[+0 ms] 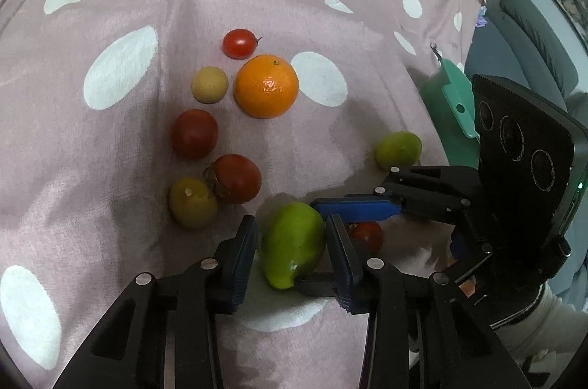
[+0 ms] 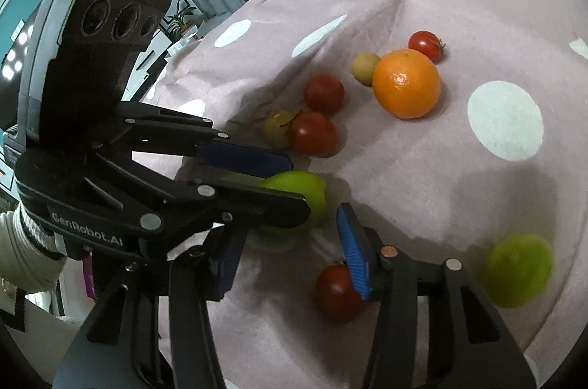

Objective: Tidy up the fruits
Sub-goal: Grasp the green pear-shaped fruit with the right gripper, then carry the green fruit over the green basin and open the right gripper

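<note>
Between the left gripper pads sits the green mango on the spotted cloth, jaws bracketing, grip unconfirmed. Right gripper open just beside; collision risk, and farther orange could roll.

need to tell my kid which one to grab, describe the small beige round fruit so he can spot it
Start at the orange, the biggest fruit on the pink dotted cloth. The beige fruit sits just to its left, nearly touching it. It is the only dull tan ball; its neighbours are glossy red tomatoes.
</note>
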`<control>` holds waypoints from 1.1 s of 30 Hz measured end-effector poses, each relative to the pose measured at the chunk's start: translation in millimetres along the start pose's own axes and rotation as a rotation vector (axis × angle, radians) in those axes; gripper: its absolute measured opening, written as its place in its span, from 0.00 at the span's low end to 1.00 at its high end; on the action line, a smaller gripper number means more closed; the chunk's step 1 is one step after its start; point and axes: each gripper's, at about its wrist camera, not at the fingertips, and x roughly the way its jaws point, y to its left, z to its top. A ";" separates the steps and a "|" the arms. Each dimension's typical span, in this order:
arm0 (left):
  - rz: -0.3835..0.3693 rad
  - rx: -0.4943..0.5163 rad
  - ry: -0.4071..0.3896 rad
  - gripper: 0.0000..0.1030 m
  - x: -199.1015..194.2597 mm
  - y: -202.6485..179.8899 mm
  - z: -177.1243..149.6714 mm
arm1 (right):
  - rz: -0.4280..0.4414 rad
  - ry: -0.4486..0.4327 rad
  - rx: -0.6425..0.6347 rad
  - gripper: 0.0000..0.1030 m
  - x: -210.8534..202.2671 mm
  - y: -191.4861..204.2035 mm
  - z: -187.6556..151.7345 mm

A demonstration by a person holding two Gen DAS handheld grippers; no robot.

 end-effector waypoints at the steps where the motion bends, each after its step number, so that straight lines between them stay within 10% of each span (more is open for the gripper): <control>1: -0.007 -0.008 0.004 0.38 -0.3 1.5 0.0 | -0.001 0.001 -0.008 0.49 0.7 1.2 0.6; 33: -0.007 0.168 -0.053 0.38 -10.4 -82.1 18.7 | -0.122 -0.227 0.013 0.44 -77.1 0.6 -27.8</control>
